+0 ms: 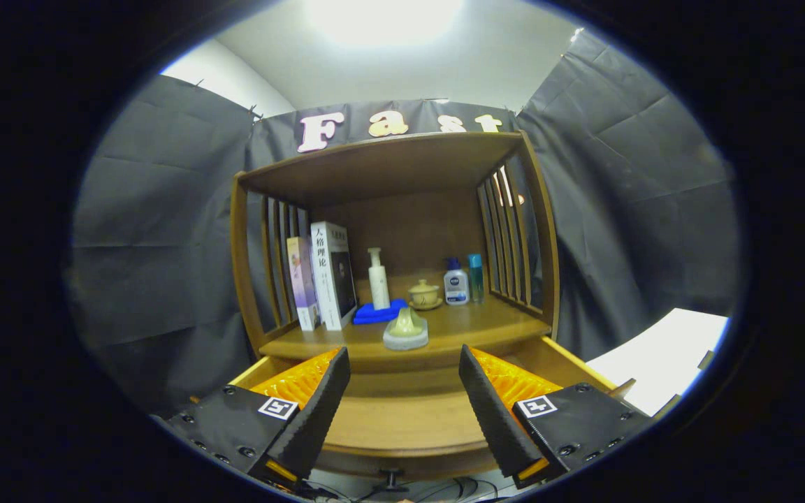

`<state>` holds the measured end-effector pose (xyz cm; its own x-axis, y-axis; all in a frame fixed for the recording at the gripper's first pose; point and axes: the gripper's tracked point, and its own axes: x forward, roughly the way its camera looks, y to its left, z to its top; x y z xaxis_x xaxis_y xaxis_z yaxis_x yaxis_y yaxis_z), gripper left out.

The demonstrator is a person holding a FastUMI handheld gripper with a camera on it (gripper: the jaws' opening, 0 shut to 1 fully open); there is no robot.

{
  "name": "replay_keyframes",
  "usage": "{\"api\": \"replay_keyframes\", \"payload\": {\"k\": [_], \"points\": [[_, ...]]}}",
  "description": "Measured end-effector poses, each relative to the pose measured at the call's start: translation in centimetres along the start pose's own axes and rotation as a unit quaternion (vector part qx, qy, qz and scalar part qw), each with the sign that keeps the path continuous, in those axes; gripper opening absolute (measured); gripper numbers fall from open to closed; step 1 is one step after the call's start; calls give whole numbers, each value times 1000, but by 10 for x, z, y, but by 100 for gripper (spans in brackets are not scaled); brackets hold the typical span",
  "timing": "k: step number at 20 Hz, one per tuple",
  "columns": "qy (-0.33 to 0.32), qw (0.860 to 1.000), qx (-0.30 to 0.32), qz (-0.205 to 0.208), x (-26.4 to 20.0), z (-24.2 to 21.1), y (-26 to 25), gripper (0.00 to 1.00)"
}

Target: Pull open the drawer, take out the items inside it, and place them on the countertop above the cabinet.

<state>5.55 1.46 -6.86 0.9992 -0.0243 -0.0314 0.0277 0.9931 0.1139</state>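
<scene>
Two black fingers of the hand-held gripper point(404, 412) stand wide apart over the pulled-out drawer point(409, 419), with nothing between them and nothing in their grasp. The left finger's ridged pad point(318, 412) and the right one's both hang above the drawer's bare wooden floor, and orange backing shows behind each. The drawer is open beneath the cabinet point(395, 244), its front edge nearest the camera, with a small dark knob point(390, 479) below that edge.

Just beyond the fingers lies the worktop point(472, 325) above the drawer. Near its front edge sits a pale cone-shaped item on a grey round base point(406, 330). Behind it lies a folded blue cloth point(378, 311), with a white pump bottle point(378, 279) standing upright at its back. To the left, two books point(322, 279) stand on end beside the slatted side of the cabinet. To the right of the pump bottle are a small lidded cup on a saucer point(424, 295), a white bottle with a blue cap point(455, 283) and a slim teal bottle point(476, 278) close beside it.
</scene>
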Motion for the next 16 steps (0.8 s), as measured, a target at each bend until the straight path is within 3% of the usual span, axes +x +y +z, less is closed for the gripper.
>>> {"api": "replay_keyframes", "payload": {"k": [6, 12, 16], "points": [[27, 999, -32, 19, -34, -51, 15, 98], [31, 998, -58, -9, -47, -94, 11, 98], [56, 997, -44, -15, -41, -123, 9, 98]]}}
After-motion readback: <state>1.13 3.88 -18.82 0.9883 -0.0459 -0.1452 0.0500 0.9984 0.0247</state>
